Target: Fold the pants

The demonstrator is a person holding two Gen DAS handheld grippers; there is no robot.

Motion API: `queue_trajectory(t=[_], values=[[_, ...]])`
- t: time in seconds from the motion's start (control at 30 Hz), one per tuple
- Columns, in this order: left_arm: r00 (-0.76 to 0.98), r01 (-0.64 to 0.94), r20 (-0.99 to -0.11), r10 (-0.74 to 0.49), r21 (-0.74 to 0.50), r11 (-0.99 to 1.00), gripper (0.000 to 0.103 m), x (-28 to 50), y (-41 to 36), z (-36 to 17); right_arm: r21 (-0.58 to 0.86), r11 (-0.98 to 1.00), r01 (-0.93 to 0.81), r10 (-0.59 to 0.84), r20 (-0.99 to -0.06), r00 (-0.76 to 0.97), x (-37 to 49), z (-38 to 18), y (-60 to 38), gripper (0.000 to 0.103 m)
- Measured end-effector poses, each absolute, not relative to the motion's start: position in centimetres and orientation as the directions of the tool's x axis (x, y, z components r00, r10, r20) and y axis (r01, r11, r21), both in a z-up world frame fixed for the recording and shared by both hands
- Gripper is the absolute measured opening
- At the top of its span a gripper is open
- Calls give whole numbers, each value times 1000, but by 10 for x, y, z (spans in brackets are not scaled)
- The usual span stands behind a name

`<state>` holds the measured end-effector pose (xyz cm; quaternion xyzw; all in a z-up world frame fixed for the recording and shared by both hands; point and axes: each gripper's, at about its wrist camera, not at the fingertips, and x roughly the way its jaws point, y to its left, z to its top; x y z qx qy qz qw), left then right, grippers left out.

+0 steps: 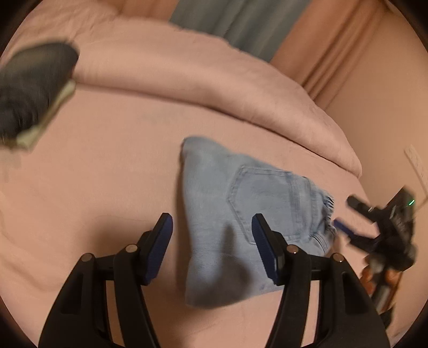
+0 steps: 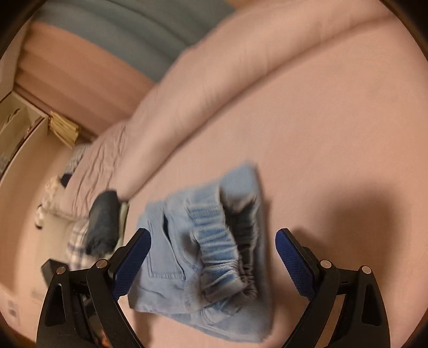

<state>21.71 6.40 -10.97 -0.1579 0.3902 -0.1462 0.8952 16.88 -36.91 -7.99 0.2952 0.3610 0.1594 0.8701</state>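
Folded pants (image 1: 240, 214) on the bed (image 1: 107, 160), rolled duvet (image 1: 187, 80) behind, dark bundle (image 1: 32, 88) far left

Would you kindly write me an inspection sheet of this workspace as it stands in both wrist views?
Surface: pink bed sheet, with a rolled pink duvet along its far side.
Job's things: light blue jeans lie folded into a compact bundle, back pocket up, elastic waistband showing at one end.
Clutter: a dark folded garment on a pale one, apart from the jeans.
Grippers: left gripper open above the jeans; right gripper open, jeans between its fingers but not pinched.
Cables: nothing seen.
Surroundings: pink and grey-blue curtains; a shelf with papers; bedding heaped on the floor.
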Motion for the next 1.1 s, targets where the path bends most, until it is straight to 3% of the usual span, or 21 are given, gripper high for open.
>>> queue_trajectory(t=[0.07,0.13,0.27,0.33,0.4,0.57,0.6,0.67,0.73,0.9,0.97,1.1], values=[[660,194,-647,-382,-344,919,61,209,49,-102,541,832,-128,445,-510,736,150,-58,-360,95],[653,246,-652,-386,-299,922,60,205,31,-102,436,873,-219,438,-504,744,135,-45,-338,82],[589,273,-716,-374,-260,926,58,215,-4,-129,337,895,-293,444,-604,662,138,-67,-300,42],[560,259,-758,-334,-222,940,58,220,-11,-149,296,914,-279,406,-677,614,145,-91,-290,38],[581,275,-742,-334,-208,939,58,220,-11,-155,264,930,-257,368,-705,606,149,-108,-287,31],[569,228,-766,-298,-201,953,62,216,-9,-137,235,940,-248,340,-726,598,150,-97,-289,30],[578,220,-761,-294,-201,955,64,210,-7,-131,222,943,-247,328,-729,601,142,-91,-289,35],[605,207,-747,-275,-187,960,80,198,-9,-118,227,940,-254,337,-719,607,125,-82,-289,46],[631,193,-738,-240,-151,969,82,183,-9,-109,218,945,-245,326,-713,621,107,-76,-291,55],[654,166,-740,-159,-66,984,89,146,-7,-90,188,960,-207,278,-718,638,68,-72,-292,57],[658,153,-739,-144,-56,987,103,135,-7,-84,188,961,-200,274,-719,638,59,-70,-291,59],[663,90,-743,-90,-41,995,102,116,-4,-73,183,962,-203,272,-719,640,45,-62,-283,62]])
